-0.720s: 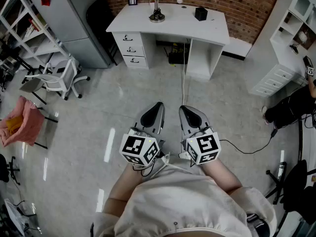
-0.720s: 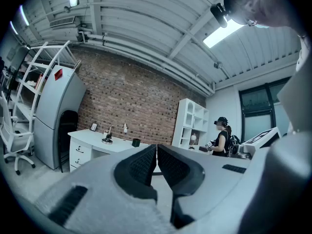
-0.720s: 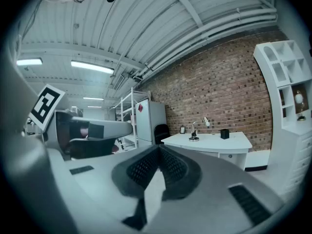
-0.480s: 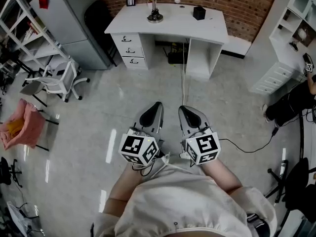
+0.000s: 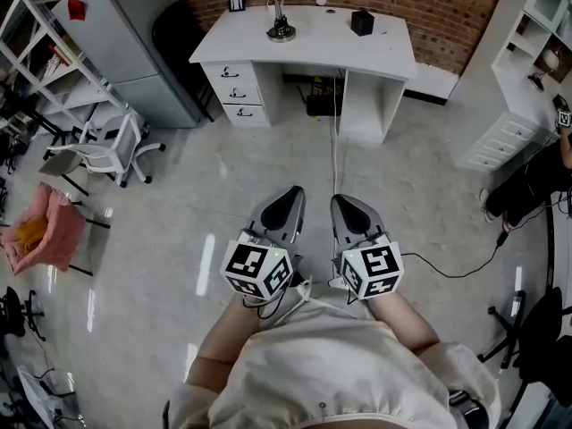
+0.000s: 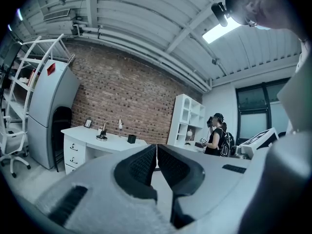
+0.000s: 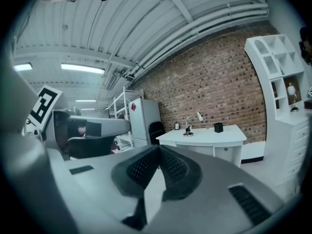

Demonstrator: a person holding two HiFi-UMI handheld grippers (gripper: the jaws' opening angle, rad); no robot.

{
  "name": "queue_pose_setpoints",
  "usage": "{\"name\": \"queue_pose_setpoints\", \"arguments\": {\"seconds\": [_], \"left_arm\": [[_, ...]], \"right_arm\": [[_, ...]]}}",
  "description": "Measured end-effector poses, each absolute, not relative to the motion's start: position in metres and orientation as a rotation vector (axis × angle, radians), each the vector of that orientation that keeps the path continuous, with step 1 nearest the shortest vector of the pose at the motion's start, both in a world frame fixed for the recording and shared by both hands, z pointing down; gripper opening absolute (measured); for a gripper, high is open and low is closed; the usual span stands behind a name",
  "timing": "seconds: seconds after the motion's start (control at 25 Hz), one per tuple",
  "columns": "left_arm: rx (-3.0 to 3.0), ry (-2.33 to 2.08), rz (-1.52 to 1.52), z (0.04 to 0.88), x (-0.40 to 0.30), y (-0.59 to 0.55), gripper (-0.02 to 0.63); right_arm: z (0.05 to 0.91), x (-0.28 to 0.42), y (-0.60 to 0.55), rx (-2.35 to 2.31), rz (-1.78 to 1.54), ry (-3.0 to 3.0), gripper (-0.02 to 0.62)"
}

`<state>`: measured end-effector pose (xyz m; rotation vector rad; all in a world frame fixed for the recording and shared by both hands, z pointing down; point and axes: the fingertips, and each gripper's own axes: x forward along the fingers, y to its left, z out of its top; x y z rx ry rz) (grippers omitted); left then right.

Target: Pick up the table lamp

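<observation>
The table lamp (image 5: 281,30) stands on the white desk (image 5: 357,56), on the desk's left half near its back edge; a small picture frame (image 5: 236,1) sits at the desk's rear left corner and a black box (image 5: 362,22) toward the desk's right. None of it is within reach, since both grippers are well short of the desk, out over the floor in front of it. The risk, as I judge it, lies in the approach: a cable (image 5: 336,141) runs from under the desk across the floor toward the person (a foot could catch it); the lamp carries a thin arm and head above a small round base, so a grab high on the arm might tip or fold it; jaws arriving pressed together would knock it rather than take it. The left gripper (image 5: 288,202) and the right gripper (image 5: 349,208) are held side by side before the person's body, both aimed at the desk and roughly level — each with its jaws closed together on nothing
</observation>
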<state>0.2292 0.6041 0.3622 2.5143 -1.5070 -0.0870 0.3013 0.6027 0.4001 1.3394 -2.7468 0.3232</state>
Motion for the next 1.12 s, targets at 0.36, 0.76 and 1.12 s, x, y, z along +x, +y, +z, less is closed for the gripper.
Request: {"name": "queue_pose_setpoints", "arguments": {"seconds": [0.36, 0.76, 1.12], "left_arm": [[2.555, -1.476, -0.047, 0.369, 0.198, 0.549, 0.020], [2.501, -1.440, -0.106, 0.376, 0.090, 0.445, 0.020], [2.517, -1.381, -0.162, 0.366, -0.007, 0.349, 0.020]], "right_arm": [[0.405, 0.269, 0.549, 1.357, 0.291, -2.682, 0.026], [0.405, 0.183, 0.449, 1.416, 0.317, -2.599, 0.028], [0.398, 0.098, 0.355, 1.489, 0.340, -2.548, 0.028]]}}
